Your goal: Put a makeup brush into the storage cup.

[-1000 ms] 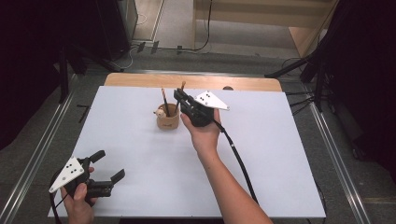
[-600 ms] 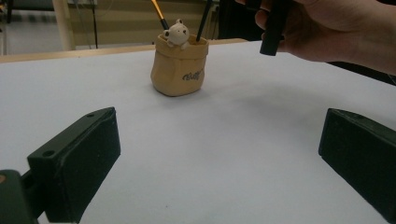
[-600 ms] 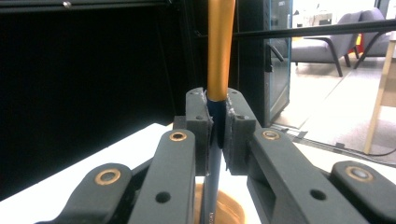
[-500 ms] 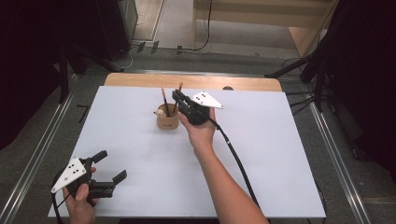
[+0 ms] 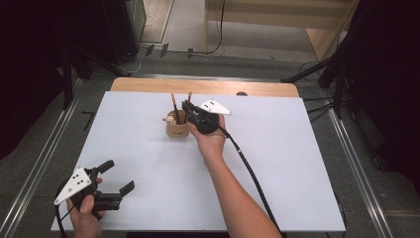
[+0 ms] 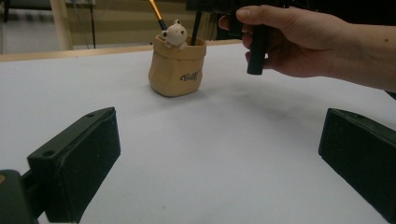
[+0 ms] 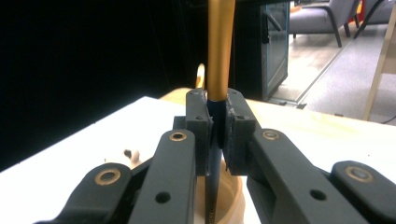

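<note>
The table (image 5: 277, 173) takes up the middle of the high view, its white top running from a wooden strip at the upper edge down to the bottom of the frame. Your right forearm comes up from the bottom centre of that view and ends a little above the middle, where your right hand (image 5: 210, 141) carries the right tool (image 5: 190, 110). Your left hand (image 5: 86, 218) sits in the lower left corner with the left tool (image 5: 115, 177), resting low over the table near its front edge and well apart from everything else.

Just left of your right hand, a little above the centre of the high view, stands the tan cup (image 5: 177, 127), shaped like a small sack with a little bear figure (image 6: 175, 33) at its rim (the left tool view shows both in its upper middle, upright on the table). A pen (image 5: 174, 106) leans in it already.

Your right tool is clamped tight on a second pen (image 7: 219, 51): in the right tool view its jaws meet at the centre of the frame around the dark lower shaft, the gold upper part rises to the top edge, and the tip points down into the cup's mouth at the bottom centre.

Your left tool stands wide, its jaws at the lower left and lower right of its own view, with bare table between them.
</note>
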Tool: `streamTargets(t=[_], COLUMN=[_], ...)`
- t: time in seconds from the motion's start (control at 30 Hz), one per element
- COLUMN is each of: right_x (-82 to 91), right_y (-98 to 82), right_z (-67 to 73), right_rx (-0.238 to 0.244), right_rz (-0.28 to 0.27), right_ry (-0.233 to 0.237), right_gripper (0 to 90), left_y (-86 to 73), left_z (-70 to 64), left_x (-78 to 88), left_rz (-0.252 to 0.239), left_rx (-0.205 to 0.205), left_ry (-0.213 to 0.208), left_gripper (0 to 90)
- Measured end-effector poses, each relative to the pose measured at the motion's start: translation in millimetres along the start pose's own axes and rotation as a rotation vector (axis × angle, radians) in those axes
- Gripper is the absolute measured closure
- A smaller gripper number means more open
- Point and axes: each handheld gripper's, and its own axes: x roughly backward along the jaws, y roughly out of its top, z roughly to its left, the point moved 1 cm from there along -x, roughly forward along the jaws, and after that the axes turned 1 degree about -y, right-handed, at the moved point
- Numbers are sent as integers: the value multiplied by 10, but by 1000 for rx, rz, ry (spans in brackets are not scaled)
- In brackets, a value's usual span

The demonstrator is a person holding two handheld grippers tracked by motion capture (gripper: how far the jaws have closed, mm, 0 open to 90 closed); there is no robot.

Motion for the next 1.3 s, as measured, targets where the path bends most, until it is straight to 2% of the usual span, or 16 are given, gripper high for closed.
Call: streamTargets(t=[0.27,0.4,0.53,0.67,0.73,0.77,0.87,0.97,1.03,1.07,1.13,1.27,1.3], right_x=[-42,-31,-9,30,55,72,111,171,208,238,285,388,418], right_y=[-71,-60,-35,4,16,23,43,65,75,75,67,43,33], right_z=[5,1,8,34,47,56,68,89,97,104,110,65,57], right_rx=[10,3,4,6,32,36,3,5,13,35,50,24,39], right_rz=[45,49,48,65,76,76,89,82,83,87,89,84,80], right_ry=[-11,-11,-10,-32,-34,-28,-23,-6,-1,-10,-27,-14,-10], right_gripper=[834,779,687,468,433,370,284,201,170,162,161,137,136], left_y=[0,2,1,-2,-3,-3,-3,-5,-7,-7,-9,-9,-9], left_z=[-1,9,16,13,9,8,4,3,3,3,3,-3,-5], left_x=[4,14,20,12,8,7,4,5,1,0,-2,-7,-8], left_rz=[-4,-11,-11,-8,-7,-7,-6,-3,-5,-4,-2,2,3], left_rx=[6,14,16,13,14,13,14,13,13,13,9,9,8], left_ry=[-4,-4,-1,-3,-5,-4,-3,-2,-2,-1,-2,-2,-3], left_gripper=[0,0,0,0,0,0,0,0,0,0,0,0,0])
